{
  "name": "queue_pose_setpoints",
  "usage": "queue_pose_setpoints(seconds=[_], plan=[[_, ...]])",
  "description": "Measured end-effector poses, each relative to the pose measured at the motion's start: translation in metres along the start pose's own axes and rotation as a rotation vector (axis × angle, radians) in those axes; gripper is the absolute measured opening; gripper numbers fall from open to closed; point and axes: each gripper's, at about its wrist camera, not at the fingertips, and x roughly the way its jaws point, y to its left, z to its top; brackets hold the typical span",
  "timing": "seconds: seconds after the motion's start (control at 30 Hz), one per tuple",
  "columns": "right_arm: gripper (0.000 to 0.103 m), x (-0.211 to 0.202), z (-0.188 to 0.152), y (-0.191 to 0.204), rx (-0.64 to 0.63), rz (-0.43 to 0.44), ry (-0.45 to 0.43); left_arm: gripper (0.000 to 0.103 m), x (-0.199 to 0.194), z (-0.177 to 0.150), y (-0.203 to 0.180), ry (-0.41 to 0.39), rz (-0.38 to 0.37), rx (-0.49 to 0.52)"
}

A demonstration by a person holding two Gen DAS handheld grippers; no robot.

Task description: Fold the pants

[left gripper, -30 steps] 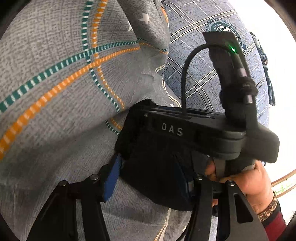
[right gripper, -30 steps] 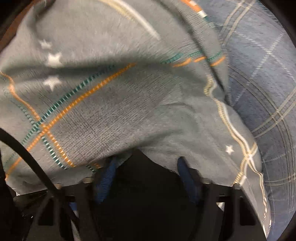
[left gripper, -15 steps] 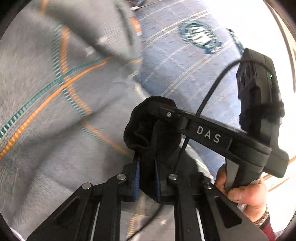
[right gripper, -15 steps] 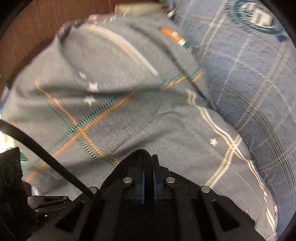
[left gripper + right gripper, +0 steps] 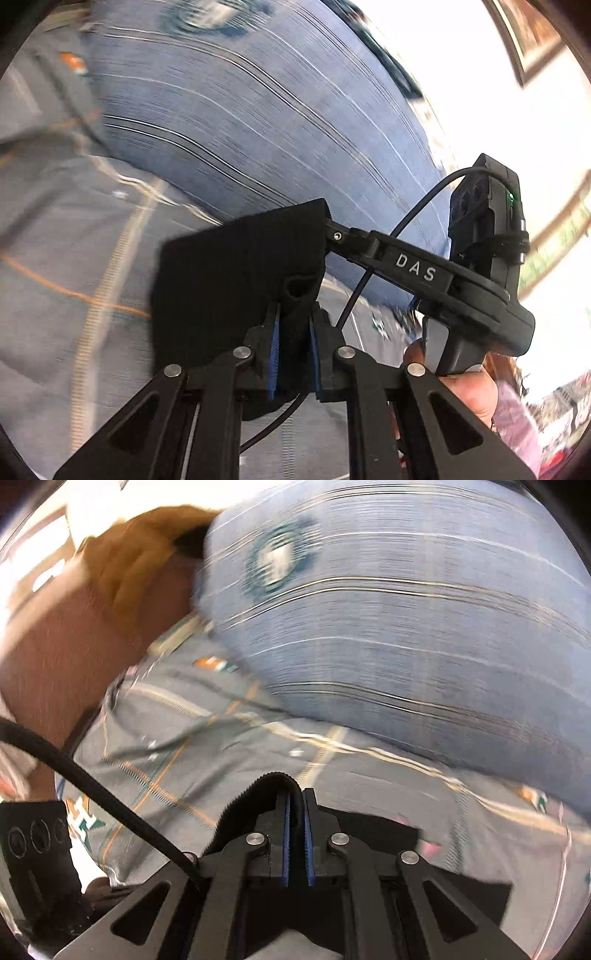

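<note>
The black pants (image 5: 236, 280) hang as a dark fold between both grippers, held up above the bed. My left gripper (image 5: 293, 325) is shut on one edge of the black fabric. My right gripper (image 5: 294, 808) is shut on another edge of the pants (image 5: 255, 794), seen as a thin ribbed hem curling over its fingers. In the left wrist view the right gripper's finger (image 5: 354, 240) also clamps the top corner of the pants. Both views are motion-blurred.
A grey bedsheet (image 5: 66, 258) with orange and green lines lies below. A blue plaid pillow (image 5: 258, 122) lies beyond it, also in the right wrist view (image 5: 406, 627). A brown headboard (image 5: 74, 627) is at left. A hand (image 5: 461, 387) holds the right gripper.
Both grippers closed on the black pants and lifted them off the bedsheet. The views swung up and away from the sheet toward the blue pillow.
</note>
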Motion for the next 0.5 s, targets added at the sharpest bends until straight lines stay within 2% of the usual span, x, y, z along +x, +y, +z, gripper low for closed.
queue_pose_setpoints(seconds=[0.2,0.3,0.4,0.5], plan=[[0.003,-0.036,-0.030,-0.090,0.184,-0.013,-0.056,0.014,0.042,-0.019,-0.036,0.121,-0.056,0.061],[0.003,-0.038,-0.050,-0.129,0.274,-0.026,-0.066,0.014,0.049,-0.024,-0.042,0.143,-0.069,0.074],[0.003,-0.039,-0.072,-0.169,0.378,-0.040,-0.084,0.014,0.053,-0.026,-0.041,0.159,-0.052,0.091],[0.003,-0.040,-0.090,-0.204,0.473,-0.042,-0.101,0.014,0.063,-0.018,-0.032,0.167,0.001,0.080]])
